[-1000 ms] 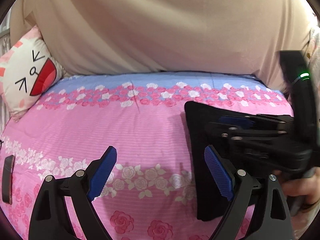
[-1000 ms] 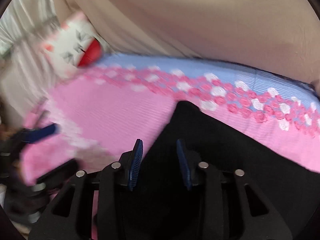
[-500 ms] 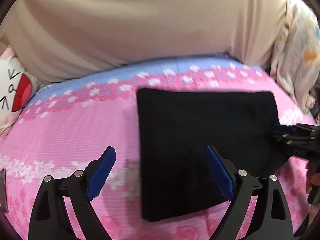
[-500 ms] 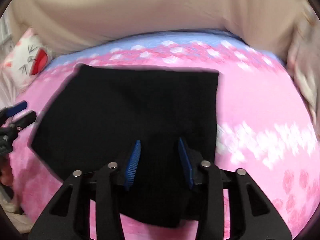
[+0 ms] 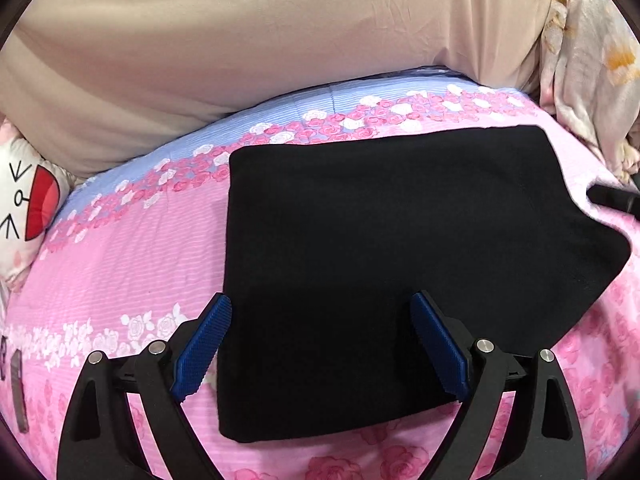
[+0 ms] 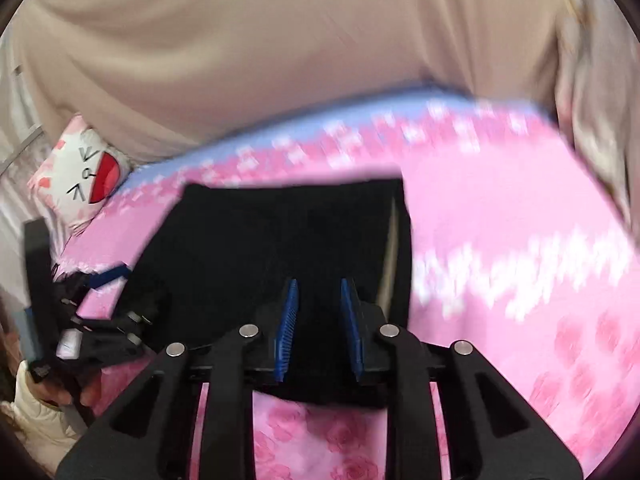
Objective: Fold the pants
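The black pants [image 5: 380,248] lie folded into a flat block on the pink floral bed sheet [image 5: 132,248]. My left gripper [image 5: 320,320] is open, its blue pads straddling the near left part of the fold, above the cloth. In the right wrist view the pants [image 6: 248,248] look blurred. My right gripper [image 6: 318,300] has its blue pads narrowly apart over the near edge of the pants, with black cloth between them; whether they pinch it is unclear. The left gripper also shows at the left of the right wrist view [image 6: 108,276].
A beige quilt [image 5: 260,40] is heaped along the far side of the bed. A white cartoon-face pillow [image 5: 24,208] sits at the far left, and a pale printed cloth [image 5: 588,60] hangs at the far right. A dark flat object [image 5: 18,392] lies at the near left.
My left gripper has swung right and closer, so the pants now fill the view between its pads. My right gripper has drawn back towards the near right edge of the pants.
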`<state>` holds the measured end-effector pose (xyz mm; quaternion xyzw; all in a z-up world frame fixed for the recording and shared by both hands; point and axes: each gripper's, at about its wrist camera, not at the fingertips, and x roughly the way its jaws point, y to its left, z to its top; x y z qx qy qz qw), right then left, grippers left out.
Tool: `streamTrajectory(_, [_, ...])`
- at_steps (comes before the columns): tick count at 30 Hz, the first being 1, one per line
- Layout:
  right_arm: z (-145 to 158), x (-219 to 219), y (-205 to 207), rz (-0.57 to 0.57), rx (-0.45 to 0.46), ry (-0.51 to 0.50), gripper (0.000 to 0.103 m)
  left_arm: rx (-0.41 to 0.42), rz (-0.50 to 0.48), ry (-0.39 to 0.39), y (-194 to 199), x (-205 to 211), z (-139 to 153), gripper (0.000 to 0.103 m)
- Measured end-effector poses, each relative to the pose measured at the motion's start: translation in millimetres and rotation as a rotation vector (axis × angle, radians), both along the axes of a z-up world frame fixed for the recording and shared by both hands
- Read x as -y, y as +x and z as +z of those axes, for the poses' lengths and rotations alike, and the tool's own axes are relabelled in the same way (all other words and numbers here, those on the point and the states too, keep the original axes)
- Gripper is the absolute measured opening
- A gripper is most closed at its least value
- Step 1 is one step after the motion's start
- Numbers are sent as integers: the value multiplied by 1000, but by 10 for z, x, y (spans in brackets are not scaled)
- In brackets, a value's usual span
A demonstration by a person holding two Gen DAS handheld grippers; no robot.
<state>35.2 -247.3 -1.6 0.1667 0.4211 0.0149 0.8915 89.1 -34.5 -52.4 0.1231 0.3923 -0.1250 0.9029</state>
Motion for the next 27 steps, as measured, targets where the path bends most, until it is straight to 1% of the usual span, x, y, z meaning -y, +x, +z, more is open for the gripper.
streamTrajectory(1, [93,-39,79,18,22,0,23,0,4,-2,5,16,3,89])
streamTrajectory(2, [125,-72,189,32,33,-16,23,3,6,1,15,43,6,89])
streamTrajectory(4, [95,-126,428,44,25,-76,23,5,6,10,15,83,16,89])
streamTrajectory(6, [-74,-143,654,47,-11,-82,23,9,-9,9,0,113,37,89])
streamTrajectory(7, [-200,-107,772,37,-43,-96,23,10,-10,10,-4,118,38,89])
streamTrajectory(8, [-349,-45,858,33,-84,-128,23,11,-10,10,-5,122,42,89])
streamTrajectory(9, [-498,-4,922,13,-132,-166,25,9,-11,9,-6,125,41,89])
streamTrajectory(10, [-526,45,916,3,-135,-138,25,9,-9,10,0,122,39,89])
streamTrajectory(11, [-486,86,861,-15,-125,-92,26,10,-8,13,2,118,34,89])
streamTrajectory(12, [-393,93,808,-28,-109,-71,28,6,-8,15,7,110,23,89])
streamTrajectory(13, [-232,32,694,-19,-67,-70,29,2,-5,13,15,102,15,89])
streamTrajectory(15, [-5,-112,459,33,-7,-68,29,-3,0,11,32,100,0,89])
streamTrajectory(16, [48,-157,350,51,4,-64,29,-1,0,13,33,105,-2,89])
streamTrajectory(17, [62,-208,241,64,-1,-72,32,-1,0,15,33,106,-1,89])
streamTrajectory(19, [-30,-246,92,70,-53,-105,33,0,-1,19,34,113,-6,89])
streamTrajectory(20, [-123,-262,18,70,-91,-125,33,0,-2,20,30,113,-8,90])
streamTrajectory(21, [-279,-251,-31,58,-148,-165,33,1,-5,20,30,117,-12,91])
streamTrajectory(22, [-346,-242,-88,51,-150,-186,33,1,-8,18,31,121,-15,91])
streamTrajectory(23, [-371,-222,-123,52,-128,-183,33,0,-9,18,30,126,-20,91])
streamTrajectory(24, [-374,-201,-144,48,-121,-172,33,3,-7,24,26,134,-24,91])
streamTrajectory(26, [-339,-183,-148,35,-129,-183,34,5,-4,30,25,139,-27,91])
streamTrajectory(27, [-323,-168,-152,26,-134,-188,40,3,3,29,21,114,-11,91])
